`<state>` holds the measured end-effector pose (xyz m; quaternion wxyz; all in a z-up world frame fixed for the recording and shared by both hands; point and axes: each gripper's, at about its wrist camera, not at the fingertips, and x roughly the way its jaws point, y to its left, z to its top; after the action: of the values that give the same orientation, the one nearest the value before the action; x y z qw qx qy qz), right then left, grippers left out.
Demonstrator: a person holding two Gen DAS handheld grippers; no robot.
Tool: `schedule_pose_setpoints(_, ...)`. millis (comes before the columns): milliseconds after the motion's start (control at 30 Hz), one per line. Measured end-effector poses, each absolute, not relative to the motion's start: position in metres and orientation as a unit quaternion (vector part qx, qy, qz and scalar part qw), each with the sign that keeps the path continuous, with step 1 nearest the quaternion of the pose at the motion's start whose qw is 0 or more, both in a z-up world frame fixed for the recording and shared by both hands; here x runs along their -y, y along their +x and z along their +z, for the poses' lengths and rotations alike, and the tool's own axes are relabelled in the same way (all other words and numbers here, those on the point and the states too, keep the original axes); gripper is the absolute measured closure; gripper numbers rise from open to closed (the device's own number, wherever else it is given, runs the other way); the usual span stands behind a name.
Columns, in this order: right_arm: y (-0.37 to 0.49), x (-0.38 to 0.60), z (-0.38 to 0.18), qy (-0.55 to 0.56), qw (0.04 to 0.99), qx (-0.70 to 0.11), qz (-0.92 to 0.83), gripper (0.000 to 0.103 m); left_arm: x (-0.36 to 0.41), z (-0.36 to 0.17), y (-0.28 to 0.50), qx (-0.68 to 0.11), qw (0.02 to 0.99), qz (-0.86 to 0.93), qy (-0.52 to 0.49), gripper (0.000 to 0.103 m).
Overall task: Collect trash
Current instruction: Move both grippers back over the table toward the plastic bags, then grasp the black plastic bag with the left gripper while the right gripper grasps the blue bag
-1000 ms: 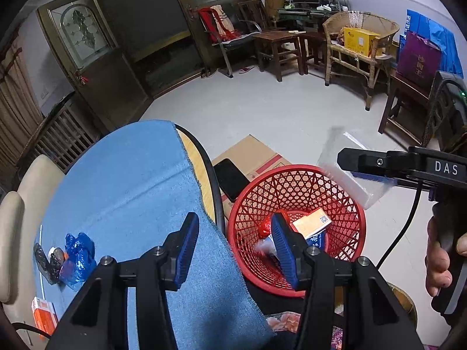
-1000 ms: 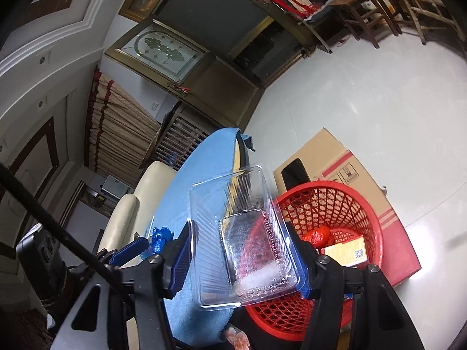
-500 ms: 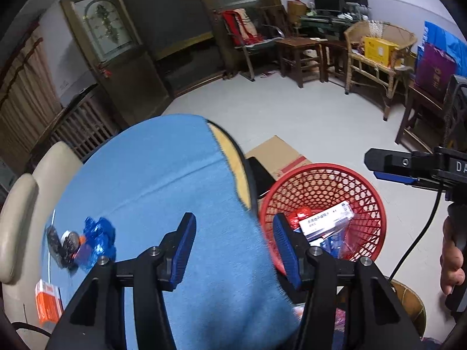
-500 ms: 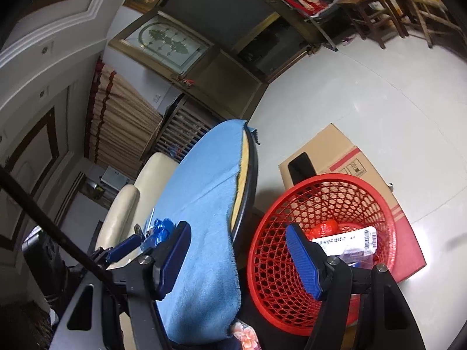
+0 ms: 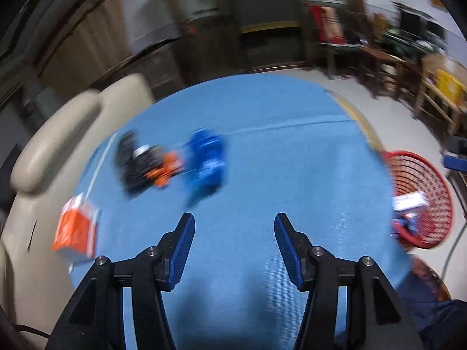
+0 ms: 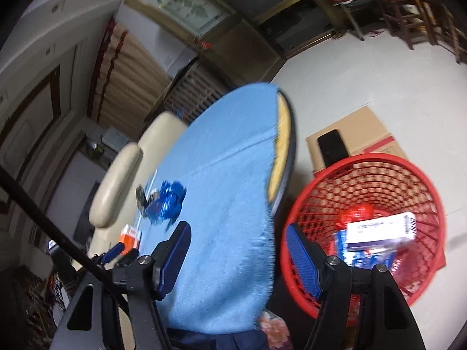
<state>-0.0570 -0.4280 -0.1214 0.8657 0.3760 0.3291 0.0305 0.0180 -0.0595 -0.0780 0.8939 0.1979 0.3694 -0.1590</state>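
While both grippers hang empty, the left gripper (image 5: 233,243) holds its fingers (image 5: 183,243) apart above the blue-clothed bench (image 5: 292,160), and the right gripper (image 6: 238,258) has its fingers spread over the bench's near edge. A crumpled blue wrapper (image 5: 207,166), a dark and orange blurred piece (image 5: 146,166) and an orange packet (image 5: 77,230) lie toward the bench's far left edge. On the floor beside the bench, the red basket (image 6: 321,186) holds a white box (image 6: 379,230).

table (image 5: 292,175): round, blue cloth | on it: blue wrapper (image 5: 207,164), black-orange clutter (image 5: 146,164), orange carton (image 5: 76,230)
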Motion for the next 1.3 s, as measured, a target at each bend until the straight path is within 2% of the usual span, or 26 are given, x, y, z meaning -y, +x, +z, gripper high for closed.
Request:
schedule_pose_setpoints(200,0.025,0.366,-0.107,0.318,0.87,-0.368,0.082,0.031,-0.031,-0.084,0.077,-0.397,0.904,-0.076,0.139,0.045)
schedule_pose_setpoints(500,0.177,0.275,-0.107,0.29,0.85,-0.418,0.135,0.032,-0.106,-0.072,0.167,-0.401,0.912,-0.06,0.066,0.045)
schedule_pose_setpoints(667,0.253,0.236,-0.128,0.316,0.822,-0.454,0.136,0.031,-0.11,-0.068,0.22,-0.412,0.908,-0.079,0.023,0.044)
schedule_pose_setpoints(833,0.294,0.205,-0.159,0.305,0.799,-0.509,0.094,0.033,-0.097,-0.083,0.261,-0.439,0.888,-0.134,-0.036,0.04)
schedule_pose_setpoints(900,0.299,0.198,-0.172,0.289,0.793,-0.53,0.081,0.043,-0.09,-0.093,0.277,-0.451,0.88,-0.14,-0.052,0.04)
schedule_pose_setpoints(1000,0.298,0.19,-0.177,0.284,0.801,-0.518,0.094,0.048,-0.081,-0.117,0.299,-0.478,0.862,-0.147,-0.079,0.04)
schedule_pose_setpoints(1067,0.293,0.186,-0.171,0.261,0.812,-0.512,0.1,0.049,-0.076,-0.129,0.304,-0.491,0.852,-0.155,-0.096,0.054)
schedule_pose_setpoints(1100,0.287,0.187,-0.167,0.252,0.818,-0.507,0.105,0.049,-0.073,-0.134,0.305,-0.495,0.848,-0.16,-0.101,0.073)
schedule_pose_setpoints(1133,0.282,0.189,-0.164,0.251,0.822,-0.5,0.108,0.049,-0.07,-0.139,0.303,-0.501,0.843,-0.167,-0.102,0.084)
schedule_pose_setpoints(1200,0.27,0.196,-0.16,0.258,0.826,-0.489,0.114,0.049,-0.064,-0.144,0.299,-0.504,0.844,-0.162,-0.084,0.094)
schedule_pose_setpoints(1300,0.249,0.21,-0.155,0.267,0.829,-0.477,0.12,0.049,-0.061,-0.142,0.287,-0.493,0.852,-0.159,-0.08,0.099)
